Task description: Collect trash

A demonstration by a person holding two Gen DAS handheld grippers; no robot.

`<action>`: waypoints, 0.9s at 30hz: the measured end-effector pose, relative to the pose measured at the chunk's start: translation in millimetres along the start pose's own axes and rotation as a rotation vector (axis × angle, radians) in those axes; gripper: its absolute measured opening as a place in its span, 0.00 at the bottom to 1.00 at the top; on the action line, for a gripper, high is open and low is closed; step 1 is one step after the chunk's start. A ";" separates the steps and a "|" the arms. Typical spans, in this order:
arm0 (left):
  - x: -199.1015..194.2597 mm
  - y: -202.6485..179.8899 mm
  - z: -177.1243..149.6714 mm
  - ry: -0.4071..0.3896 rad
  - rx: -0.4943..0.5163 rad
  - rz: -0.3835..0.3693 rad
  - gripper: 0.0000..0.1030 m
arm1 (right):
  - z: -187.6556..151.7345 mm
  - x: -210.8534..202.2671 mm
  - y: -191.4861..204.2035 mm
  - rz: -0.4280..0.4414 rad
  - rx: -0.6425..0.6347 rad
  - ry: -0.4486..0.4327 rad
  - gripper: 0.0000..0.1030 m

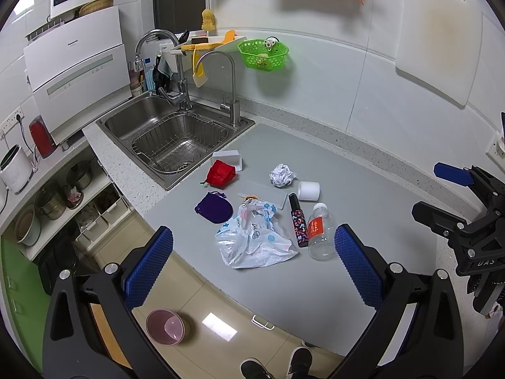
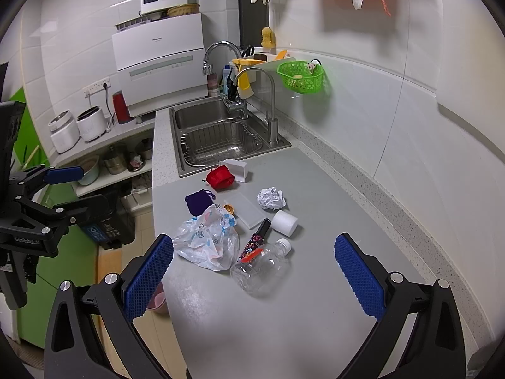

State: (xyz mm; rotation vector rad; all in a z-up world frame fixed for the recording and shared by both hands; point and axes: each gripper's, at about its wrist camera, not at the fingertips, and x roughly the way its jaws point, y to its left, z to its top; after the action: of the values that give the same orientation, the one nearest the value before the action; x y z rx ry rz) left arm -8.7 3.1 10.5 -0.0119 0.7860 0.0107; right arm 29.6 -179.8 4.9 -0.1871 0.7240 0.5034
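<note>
On the grey counter (image 1: 315, 284) lie a printed plastic bag (image 1: 255, 237), an empty clear bottle (image 1: 321, 232) with a red label, a crumpled paper ball (image 1: 282, 175), a small white cup on its side (image 1: 308, 190), a patterned black tube (image 1: 298, 219), a purple pouch (image 1: 214, 207), a red pouch (image 1: 221, 173) and a clear flat box (image 1: 263, 193). My left gripper (image 1: 252, 262) hovers open just short of the bag and bottle. My right gripper (image 2: 254, 271) is open above the bottle (image 2: 260, 267), with the bag (image 2: 206, 240) and paper ball (image 2: 270, 198) beyond.
A steel sink (image 1: 176, 132) with a wire basket sits behind the clutter, a white open box (image 1: 228, 159) at its corner. A pink bowl-like bin (image 1: 164, 327) stands on the floor below the counter edge. A dark waste bin (image 2: 107, 221) is by the shelves. Someone's shoes (image 1: 277, 364) show.
</note>
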 end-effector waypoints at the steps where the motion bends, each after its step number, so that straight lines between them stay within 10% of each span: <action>1: 0.2 0.0 0.0 0.000 0.001 -0.001 0.97 | 0.3 -0.2 -0.1 0.000 0.000 0.000 0.95; 27: 47.5 24.9 17.7 0.002 -0.058 -0.105 0.97 | -3.6 12.7 -10.2 0.002 0.021 0.014 0.95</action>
State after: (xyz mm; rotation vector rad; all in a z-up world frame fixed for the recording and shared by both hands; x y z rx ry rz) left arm 37.0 28.5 -10.7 -0.1083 0.7860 -0.0656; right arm 40.7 -185.1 -6.4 -0.1708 0.7432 0.4968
